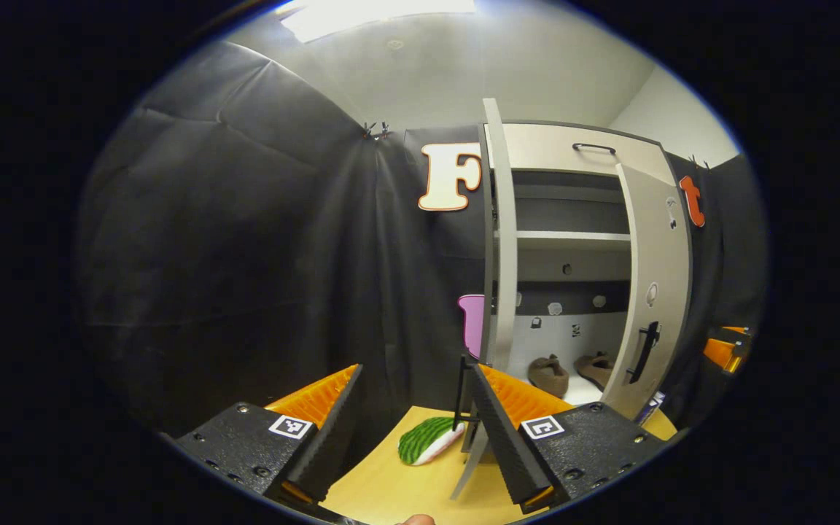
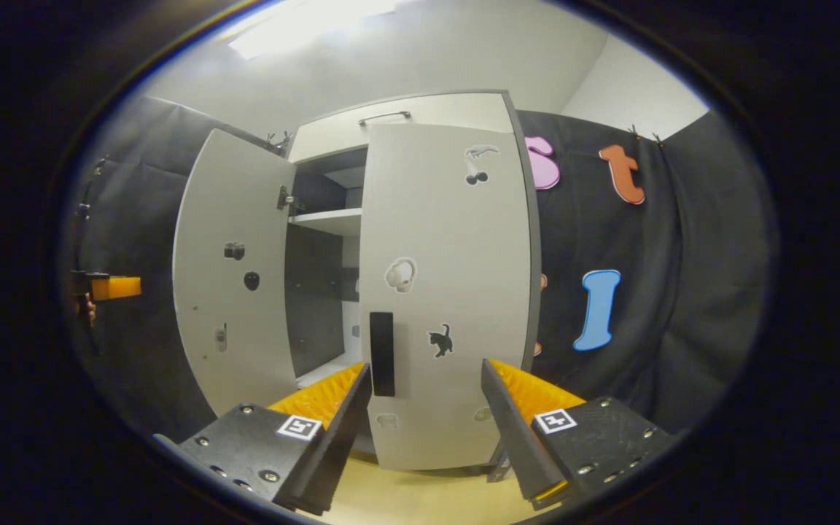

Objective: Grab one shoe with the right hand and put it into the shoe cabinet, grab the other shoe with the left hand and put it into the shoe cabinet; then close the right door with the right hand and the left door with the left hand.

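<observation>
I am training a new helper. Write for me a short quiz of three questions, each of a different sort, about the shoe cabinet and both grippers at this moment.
1. True or false: both shoes lie inside the shoe cabinet.
2. Which door stands closer to shut? A) left door B) right door
3. Fill in: the left gripper and the right gripper each have their jaws ____ and hold nothing.

Key
1. True: two brown shoes sit on the bottom shelf.
2. B: it is nearly closed, while the left door swings wide.
3. Open.
</observation>
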The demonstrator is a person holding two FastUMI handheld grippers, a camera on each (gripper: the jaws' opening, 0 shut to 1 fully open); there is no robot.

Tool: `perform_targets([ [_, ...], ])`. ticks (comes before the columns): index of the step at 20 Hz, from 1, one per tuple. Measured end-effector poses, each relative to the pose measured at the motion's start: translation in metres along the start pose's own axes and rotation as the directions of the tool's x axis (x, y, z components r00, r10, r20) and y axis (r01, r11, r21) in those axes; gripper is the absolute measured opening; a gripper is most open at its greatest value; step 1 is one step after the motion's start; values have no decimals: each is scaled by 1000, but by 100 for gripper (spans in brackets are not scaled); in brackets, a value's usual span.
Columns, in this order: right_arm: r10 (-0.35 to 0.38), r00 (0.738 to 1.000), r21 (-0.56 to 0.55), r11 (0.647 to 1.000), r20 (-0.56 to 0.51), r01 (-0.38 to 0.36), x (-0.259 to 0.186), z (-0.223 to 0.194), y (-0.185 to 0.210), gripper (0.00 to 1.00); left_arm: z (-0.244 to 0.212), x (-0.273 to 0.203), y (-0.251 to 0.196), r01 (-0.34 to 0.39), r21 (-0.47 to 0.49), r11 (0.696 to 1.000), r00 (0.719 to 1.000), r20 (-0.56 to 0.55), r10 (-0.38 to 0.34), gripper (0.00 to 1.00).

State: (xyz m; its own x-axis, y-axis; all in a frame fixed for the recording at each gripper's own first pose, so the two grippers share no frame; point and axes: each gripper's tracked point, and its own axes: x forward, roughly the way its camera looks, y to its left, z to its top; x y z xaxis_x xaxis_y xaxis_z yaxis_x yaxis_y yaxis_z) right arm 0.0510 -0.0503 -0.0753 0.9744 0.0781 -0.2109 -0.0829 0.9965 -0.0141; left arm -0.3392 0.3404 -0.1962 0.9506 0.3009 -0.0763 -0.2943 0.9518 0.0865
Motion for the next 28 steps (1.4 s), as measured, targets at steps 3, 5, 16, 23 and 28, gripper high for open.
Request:
perform_targets([
  [3, -27, 1000, -3, 1000, -2, 27, 2, -4, -6, 91, 4, 32, 6, -21, 12, 1000, 999, 33, 20, 85],
  [5, -42, 999, 5, 999, -3, 42, 4, -4, -10, 91, 5, 49, 6, -34, 18, 999, 998, 53, 33, 89],
  [16, -88, 996, 44, 995, -24, 89, 15, -17, -29, 91, -11, 84, -10, -7, 29, 1000, 999, 54, 5, 86],
  [23, -70, 997, 55, 996, -33, 72, 24, -23, -24, 91, -14, 80, -24, 52, -50, 997, 998, 34, -51, 86],
  [28, -73, 997, 51, 996, -25, 75, 21, -19, -27, 91, -14, 81, -57, 111, -58, 992, 994, 26, -109, 86],
])
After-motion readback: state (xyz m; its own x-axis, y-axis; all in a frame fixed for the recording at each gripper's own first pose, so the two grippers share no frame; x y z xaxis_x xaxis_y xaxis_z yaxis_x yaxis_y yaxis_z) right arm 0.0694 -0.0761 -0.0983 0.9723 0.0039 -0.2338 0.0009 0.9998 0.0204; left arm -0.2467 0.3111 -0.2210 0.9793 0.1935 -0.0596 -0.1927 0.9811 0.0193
